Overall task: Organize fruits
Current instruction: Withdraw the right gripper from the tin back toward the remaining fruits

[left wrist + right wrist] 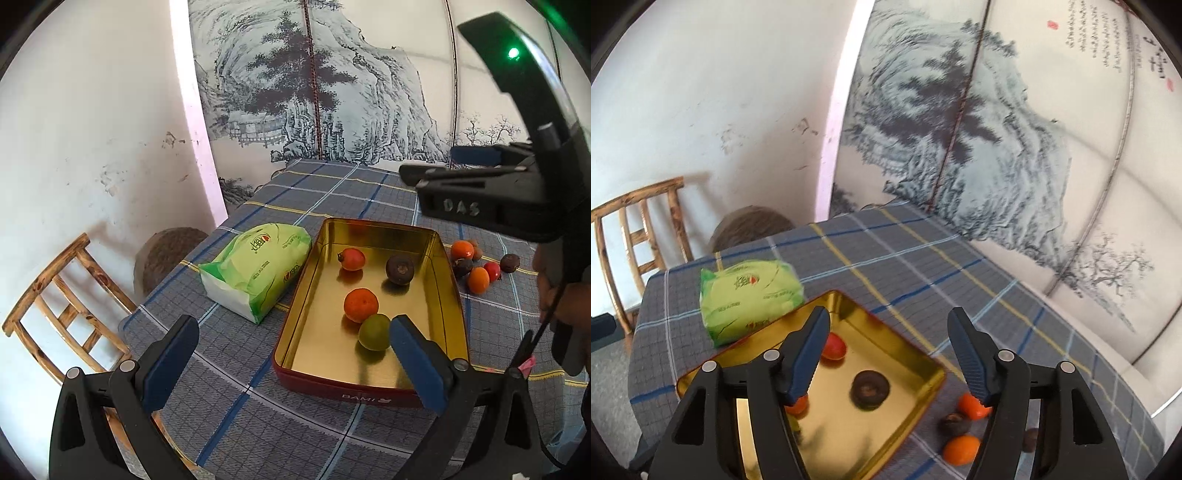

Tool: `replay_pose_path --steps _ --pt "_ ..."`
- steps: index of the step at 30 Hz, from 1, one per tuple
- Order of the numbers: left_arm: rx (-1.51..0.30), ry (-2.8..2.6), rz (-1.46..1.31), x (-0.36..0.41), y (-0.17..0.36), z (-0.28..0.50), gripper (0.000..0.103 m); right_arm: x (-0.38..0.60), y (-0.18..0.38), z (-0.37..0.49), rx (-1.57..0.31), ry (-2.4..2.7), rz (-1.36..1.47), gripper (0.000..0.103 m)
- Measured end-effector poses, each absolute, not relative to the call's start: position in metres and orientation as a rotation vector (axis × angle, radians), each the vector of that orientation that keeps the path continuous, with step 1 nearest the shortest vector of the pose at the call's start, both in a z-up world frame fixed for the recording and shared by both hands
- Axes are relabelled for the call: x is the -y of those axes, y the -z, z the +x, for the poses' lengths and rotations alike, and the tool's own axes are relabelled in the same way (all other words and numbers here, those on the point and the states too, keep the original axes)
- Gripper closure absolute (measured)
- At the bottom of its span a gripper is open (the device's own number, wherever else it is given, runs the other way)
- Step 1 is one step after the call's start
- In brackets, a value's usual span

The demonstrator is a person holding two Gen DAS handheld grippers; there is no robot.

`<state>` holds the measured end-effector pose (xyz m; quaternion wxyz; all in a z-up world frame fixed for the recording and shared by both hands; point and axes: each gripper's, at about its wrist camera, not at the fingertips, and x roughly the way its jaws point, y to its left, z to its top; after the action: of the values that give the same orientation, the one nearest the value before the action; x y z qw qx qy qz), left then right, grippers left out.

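Observation:
A gold-lined red tin (428, 229) sits on the checked tablecloth. It holds a red fruit (352, 259), a dark brown fruit (400, 270), an orange fruit (361, 305) and a green fruit (374, 332). Several loose fruits (478, 263) lie to the tin's right. My left gripper (291, 350) is open and empty above the tin's near left corner. My right gripper (886, 354) is open and empty, high over the tin (905, 343); it also shows in the left wrist view (461, 192). Below it lie the dark fruit (870, 390), red fruit (833, 347) and loose orange fruits (961, 449).
A green tissue pack (255, 271) lies left of the tin, also in the right wrist view (750, 301). A wooden chair (66, 306) stands by the table's left edge. A painted screen (332, 92) backs the table.

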<state>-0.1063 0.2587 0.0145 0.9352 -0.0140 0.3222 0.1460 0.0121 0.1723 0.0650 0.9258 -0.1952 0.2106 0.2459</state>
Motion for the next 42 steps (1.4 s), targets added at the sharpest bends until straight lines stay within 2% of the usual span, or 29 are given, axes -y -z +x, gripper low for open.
replay_pose_path --steps 9,42 --pt "-0.665 -0.297 -0.015 -0.251 -0.015 -0.106 0.001 -0.143 -0.085 -0.002 -0.374 -0.451 -0.342 0.025" --pt "-0.71 -0.235 0.166 -0.168 -0.017 -0.08 0.001 -0.053 -0.088 0.006 -0.387 -0.373 -0.174 0.017"
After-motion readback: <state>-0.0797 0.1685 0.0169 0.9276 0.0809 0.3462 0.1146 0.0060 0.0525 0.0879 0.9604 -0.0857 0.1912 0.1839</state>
